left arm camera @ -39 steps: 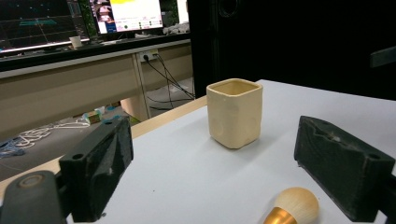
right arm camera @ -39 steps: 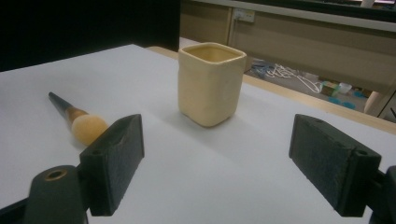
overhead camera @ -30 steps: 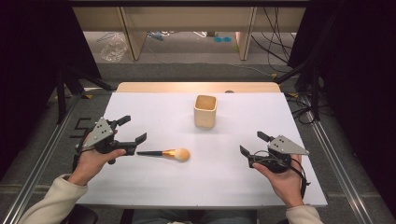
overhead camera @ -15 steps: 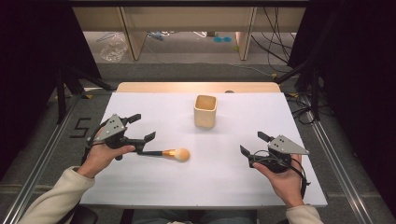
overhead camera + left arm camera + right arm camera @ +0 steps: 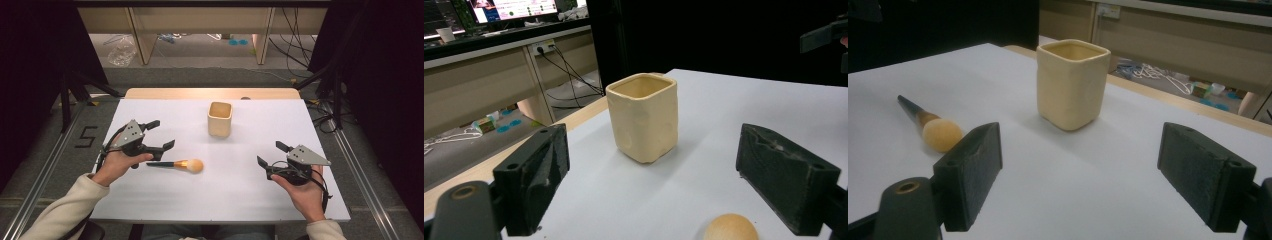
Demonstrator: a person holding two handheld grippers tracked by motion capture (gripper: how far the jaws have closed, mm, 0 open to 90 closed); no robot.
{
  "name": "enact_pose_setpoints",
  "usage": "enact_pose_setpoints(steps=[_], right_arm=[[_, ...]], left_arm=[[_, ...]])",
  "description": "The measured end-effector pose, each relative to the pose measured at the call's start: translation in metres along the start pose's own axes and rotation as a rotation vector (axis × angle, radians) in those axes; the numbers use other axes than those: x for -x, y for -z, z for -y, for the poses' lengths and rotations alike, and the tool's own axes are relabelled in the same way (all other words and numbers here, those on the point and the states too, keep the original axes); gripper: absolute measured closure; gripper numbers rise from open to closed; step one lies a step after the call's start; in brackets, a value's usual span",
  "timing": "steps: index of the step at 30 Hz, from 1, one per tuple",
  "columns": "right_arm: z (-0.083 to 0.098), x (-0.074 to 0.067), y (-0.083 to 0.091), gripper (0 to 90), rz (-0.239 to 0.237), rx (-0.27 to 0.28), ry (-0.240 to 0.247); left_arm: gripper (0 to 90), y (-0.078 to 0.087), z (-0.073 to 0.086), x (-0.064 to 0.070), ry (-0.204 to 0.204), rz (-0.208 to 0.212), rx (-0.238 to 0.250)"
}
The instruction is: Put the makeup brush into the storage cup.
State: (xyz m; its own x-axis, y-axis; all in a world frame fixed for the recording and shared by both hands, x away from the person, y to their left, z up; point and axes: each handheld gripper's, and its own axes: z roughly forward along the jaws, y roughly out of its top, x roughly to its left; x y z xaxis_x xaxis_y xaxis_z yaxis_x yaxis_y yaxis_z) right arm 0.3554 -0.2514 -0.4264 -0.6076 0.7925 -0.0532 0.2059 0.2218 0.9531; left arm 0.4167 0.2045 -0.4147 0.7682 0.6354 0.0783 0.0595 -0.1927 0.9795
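Two grippers: left gripper (image 5: 159, 134) and right gripper (image 5: 270, 154), fingers spread, empty.
Brush: slim dark-handled makeup brush with soft orange puff head (image 5: 177, 164), flat on white counter (image 5: 165, 195), near-left of cream square ceramic cup (image 5: 220, 119).
Handling: probably light; take the stiff handle, not the squashy head.

Cream square cup (image 5: 644, 116): glazed ceramic, faintly dimpled. Table (image 5: 240, 190): smooth matt white. Makeup brush (image 5: 930, 127): soft fuzzy head, glossy dark handle. Jaw pads: rough matt black.
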Motion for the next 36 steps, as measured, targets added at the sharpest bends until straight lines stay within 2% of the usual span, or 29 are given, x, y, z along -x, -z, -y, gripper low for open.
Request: enact_pose_setpoints(steps=[2, 9, 13, 17, 18, 20, 22, 28, 31, 32, 34, 35, 36], right_arm=[[0.0, 0.001, -0.001, 19.1, 0.005, 0.005, 0.013], [0.001, 0.002, -0.001, 19.1, 0.002, 0.009, 0.008], [0.001, 0.001, 0.0, 19.0, -0.005, -0.011, -0.009], [0.001, 0.001, 0.0, 19.0, -0.003, -0.012, -0.008], [0.001, 0.002, -0.001, 19.1, 0.006, 0.0, 0.007], [0.001, 0.001, 0.0, 19.0, 0.003, -0.011, -0.007], [0.001, 0.002, -0.001, 19.1, 0.008, 0.0, 0.006], [0.001, 0.002, -0.001, 19.1, 0.009, -0.003, 0.006], [0.002, 0.001, -0.001, 19.1, 0.004, -0.016, -0.008], [0.002, 0.001, -0.001, 19.1, 0.004, -0.017, -0.009], [0.002, 0.001, -0.001, 19.0, 0.006, -0.016, -0.003], [0.002, 0.002, -0.002, 19.0, 0.003, -0.001, 0.001], [0.002, 0.002, -0.002, 19.0, 0.003, -0.001, 0.001]], left_arm=[[13.6, -0.002, -0.001, 0.0, 0.0, 0.001, 0.006], [14.0, -0.005, -0.004, -0.002, -0.009, 0.007, -0.002], [14.1, -0.006, -0.004, -0.003, -0.014, 0.01, -0.014], [14.2, -0.007, -0.004, -0.004, -0.015, 0.013, -0.019], [14.2, -0.007, -0.004, -0.004, -0.012, 0.013, -0.021], [14.4, -0.008, -0.003, -0.004, -0.013, 0.015, -0.025], [14.8, -0.009, -0.003, -0.005, -0.013, 0.016, -0.031], [15.2, -0.01, -0.003, -0.005, -0.018, 0.029, -0.045], [15.2, -0.01, -0.004, -0.006, -0.024, 0.037, -0.064], [15.2, -0.011, -0.005, -0.008, -0.038, 0.053, -0.083], [15.3, -0.011, -0.005, -0.007, -0.023, 0.053, -0.095], [15.4, -0.012, -0.005, -0.008, -0.032, 0.071, -0.12], [15.5, -0.012, -0.005, -0.008, -0.032, 0.071, -0.12]])
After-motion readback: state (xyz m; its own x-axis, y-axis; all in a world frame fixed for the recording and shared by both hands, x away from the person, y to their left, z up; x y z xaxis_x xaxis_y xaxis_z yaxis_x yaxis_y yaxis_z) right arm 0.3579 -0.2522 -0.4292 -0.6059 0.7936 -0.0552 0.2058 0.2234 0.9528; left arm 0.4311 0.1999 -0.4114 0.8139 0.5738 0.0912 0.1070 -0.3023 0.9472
